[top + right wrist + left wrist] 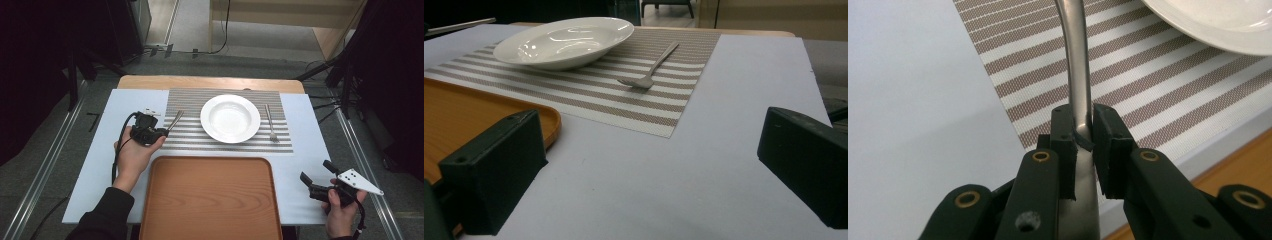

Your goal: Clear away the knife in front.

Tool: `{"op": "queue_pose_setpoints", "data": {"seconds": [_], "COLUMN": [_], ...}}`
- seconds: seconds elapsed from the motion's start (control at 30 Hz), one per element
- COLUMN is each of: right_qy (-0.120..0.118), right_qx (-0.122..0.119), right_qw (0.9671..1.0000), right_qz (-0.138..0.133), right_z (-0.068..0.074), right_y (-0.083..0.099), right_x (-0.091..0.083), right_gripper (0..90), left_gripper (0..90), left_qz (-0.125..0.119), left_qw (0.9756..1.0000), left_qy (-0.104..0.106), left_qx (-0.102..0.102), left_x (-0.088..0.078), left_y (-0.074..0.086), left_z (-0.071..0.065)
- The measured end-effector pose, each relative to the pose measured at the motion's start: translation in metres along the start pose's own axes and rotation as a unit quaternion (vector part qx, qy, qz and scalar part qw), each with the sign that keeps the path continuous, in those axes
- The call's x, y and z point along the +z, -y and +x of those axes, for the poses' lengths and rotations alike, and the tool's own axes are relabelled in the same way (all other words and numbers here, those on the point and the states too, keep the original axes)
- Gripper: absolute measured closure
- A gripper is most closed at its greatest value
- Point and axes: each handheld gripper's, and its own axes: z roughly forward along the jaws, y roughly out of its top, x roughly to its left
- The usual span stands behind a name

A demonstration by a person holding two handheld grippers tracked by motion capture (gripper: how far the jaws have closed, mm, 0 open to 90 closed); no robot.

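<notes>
My left gripper (162,131) (1083,132) is shut on the handle of a steel utensil (176,119) (1075,60). The utensil reaches out over the left part of the striped placemat (190,100) (1158,80), left of the white deep plate (230,118) (1218,25). Its far end is cut off in the left gripper view, so I cannot tell its kind. A fork (270,122) (651,67) lies on the mat right of the plate (564,40). My right gripper (316,171) (649,170) stands open and empty over the white table cover at the front right.
A wooden tray (210,200) (464,115) lies at the table's front middle, between my two hands. The white cover (125,105) spreads on both sides of the mat. Dark stands and cables surround the table.
</notes>
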Motion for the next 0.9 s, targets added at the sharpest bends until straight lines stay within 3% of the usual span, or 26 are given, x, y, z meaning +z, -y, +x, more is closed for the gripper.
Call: {"op": "queue_pose_setpoints", "data": {"seconds": [0.9], "right_qy": [0.001], "right_qx": [-0.006], "right_qw": [1.0000], "right_qz": [0.002], "right_z": [0.001], "right_y": [0.000], "right_x": [0.000], "right_gripper": [0.0], "left_gripper": [79.9], "left_qz": [-0.032], "left_qw": [0.9992], "left_qy": [0.013], "left_qx": [0.023], "left_x": [-0.030], "left_y": [0.041], "left_z": [-0.033]}}
